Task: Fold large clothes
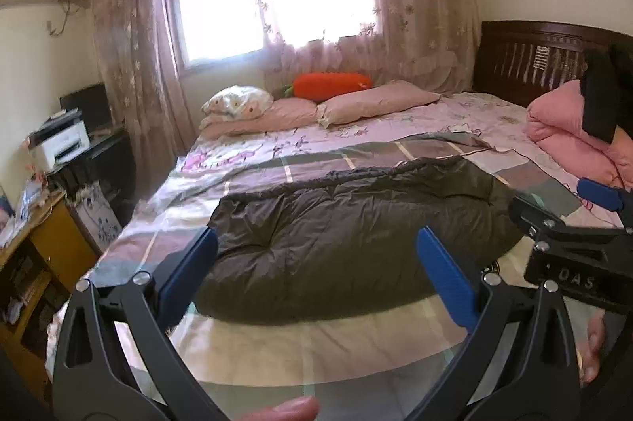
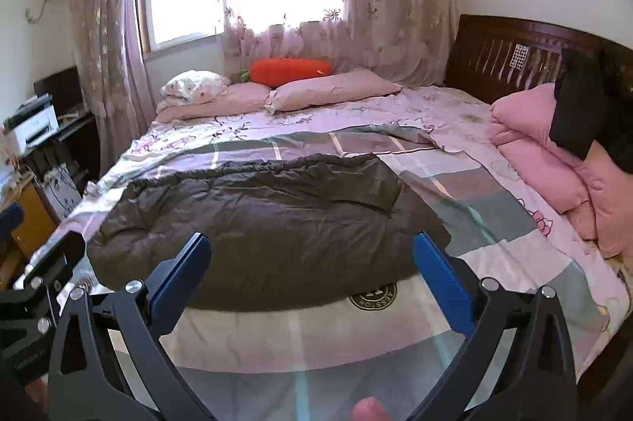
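A large dark grey padded jacket (image 1: 356, 235) lies folded in a wide flat bundle on the bed, near its foot. It also shows in the right wrist view (image 2: 257, 223). My left gripper (image 1: 316, 255) is open and empty, held above the jacket's near edge. My right gripper (image 2: 312, 262) is open and empty, also above the near edge. A round logo patch (image 2: 372, 296) peeks out under the jacket's front edge. The right gripper's body (image 1: 573, 239) shows at the right of the left wrist view.
The bed (image 2: 494, 191) has a pink and grey patchwork sheet. Pillows (image 2: 332, 92) and an orange carrot cushion (image 2: 292, 71) lie by the window. A folded pink quilt (image 2: 554, 160) sits at the right by the dark headboard (image 2: 506, 57). A desk with a printer (image 1: 59, 140) stands left.
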The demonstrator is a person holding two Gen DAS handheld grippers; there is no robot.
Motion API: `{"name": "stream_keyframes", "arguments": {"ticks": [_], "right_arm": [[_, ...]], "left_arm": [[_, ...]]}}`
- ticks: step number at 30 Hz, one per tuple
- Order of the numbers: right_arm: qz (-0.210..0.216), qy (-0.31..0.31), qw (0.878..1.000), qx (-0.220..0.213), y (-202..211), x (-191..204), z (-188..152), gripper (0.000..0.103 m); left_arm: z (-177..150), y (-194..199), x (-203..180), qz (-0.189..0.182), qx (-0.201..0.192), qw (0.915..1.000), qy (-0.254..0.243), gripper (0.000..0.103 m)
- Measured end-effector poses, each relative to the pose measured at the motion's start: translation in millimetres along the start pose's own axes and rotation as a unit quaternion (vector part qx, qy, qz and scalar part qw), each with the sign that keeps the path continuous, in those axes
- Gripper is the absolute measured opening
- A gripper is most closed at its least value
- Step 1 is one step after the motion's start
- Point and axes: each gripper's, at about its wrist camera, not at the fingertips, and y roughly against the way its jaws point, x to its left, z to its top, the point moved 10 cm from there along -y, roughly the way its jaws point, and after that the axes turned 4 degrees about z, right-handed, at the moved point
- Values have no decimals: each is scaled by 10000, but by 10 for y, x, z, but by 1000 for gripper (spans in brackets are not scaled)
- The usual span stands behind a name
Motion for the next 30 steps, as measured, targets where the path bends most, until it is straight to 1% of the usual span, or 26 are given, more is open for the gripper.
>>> {"name": "stream_keyframes", "arguments": {"ticks": [3, 5, 10, 13, 22, 30], "right_arm": [[-121, 74, 9999, -12, -3, 4, -2, 102], [-110, 61, 9999, -13, -15, 23, 12, 102], [-38, 23, 9999, 91, -88, 114, -8, 102], [77, -52, 9998, 196, -146, 136, -38, 102], [153, -95, 9995, 254, -192, 144, -45, 102], [114, -71, 9996, 255, -193, 176, -54, 102]], "left_arm": [[-53, -71, 18, -187, 289, 9989, 327, 101], [-82, -124, 10, -285, 486, 9971, 505, 101], [-128, -200, 19, -240, 602, 9961, 604, 101], [-155, -233, 29, -338, 729, 9944, 688, 101], [-163, -277, 64, -325, 780, 9939, 712, 101], [-176, -272, 86, -307, 758, 9943, 682, 101]]}}
